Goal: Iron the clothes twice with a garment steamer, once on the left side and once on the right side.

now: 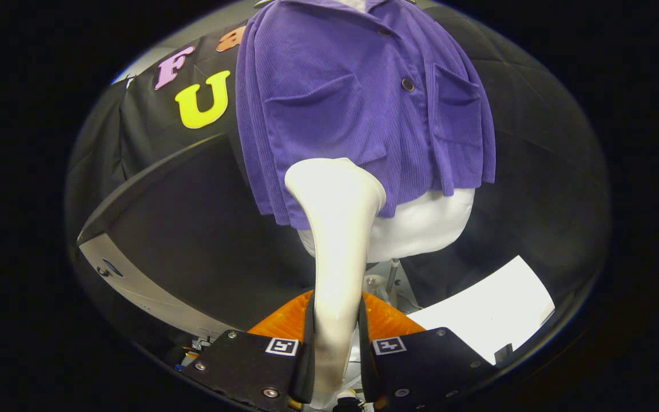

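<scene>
The gripper [334,349] pinches the steamer [335,240] by its handle, both fingers [306,355] pressed against its sides. The steamer rises from between the jaws, its wide head ahead of them against the lower hem of the shirt [358,103]. The purple shirt hangs buttoned on a white mannequin [421,223] beyond the fingers, with two chest pockets. A stand [389,274] shows under the mannequin. A white sheet [489,309] lies to the right of the jaws, on the table [192,252].
</scene>
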Available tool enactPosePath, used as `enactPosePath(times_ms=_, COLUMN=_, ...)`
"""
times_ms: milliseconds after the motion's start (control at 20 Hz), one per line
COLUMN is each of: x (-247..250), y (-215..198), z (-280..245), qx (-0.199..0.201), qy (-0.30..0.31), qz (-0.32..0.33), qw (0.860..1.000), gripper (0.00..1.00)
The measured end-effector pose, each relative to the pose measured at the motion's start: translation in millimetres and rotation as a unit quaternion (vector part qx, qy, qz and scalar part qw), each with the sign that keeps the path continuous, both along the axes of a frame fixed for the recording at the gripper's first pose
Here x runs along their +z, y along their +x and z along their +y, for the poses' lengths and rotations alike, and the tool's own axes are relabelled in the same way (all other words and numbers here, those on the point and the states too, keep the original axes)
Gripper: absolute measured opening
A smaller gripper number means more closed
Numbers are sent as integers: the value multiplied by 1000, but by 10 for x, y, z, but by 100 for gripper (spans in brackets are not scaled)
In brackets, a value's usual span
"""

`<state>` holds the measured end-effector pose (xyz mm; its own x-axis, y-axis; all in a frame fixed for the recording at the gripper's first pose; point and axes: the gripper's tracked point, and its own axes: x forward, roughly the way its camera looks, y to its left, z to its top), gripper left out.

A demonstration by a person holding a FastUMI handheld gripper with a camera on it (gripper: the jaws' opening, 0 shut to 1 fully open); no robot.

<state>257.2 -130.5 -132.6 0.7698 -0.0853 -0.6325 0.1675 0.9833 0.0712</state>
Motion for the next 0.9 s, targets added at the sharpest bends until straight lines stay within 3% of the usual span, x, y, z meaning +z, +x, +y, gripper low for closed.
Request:
enactPosePath(times_ms=500, x=1660, y=-209, z=-179, qx=7, qy=-20, qz=-155, qw=988, gripper=33)
enactPosePath(times_ms=900, x=2739, y=55, z=-506, qx=-8, qy=-56, qz=-255, qw=965, gripper=33)
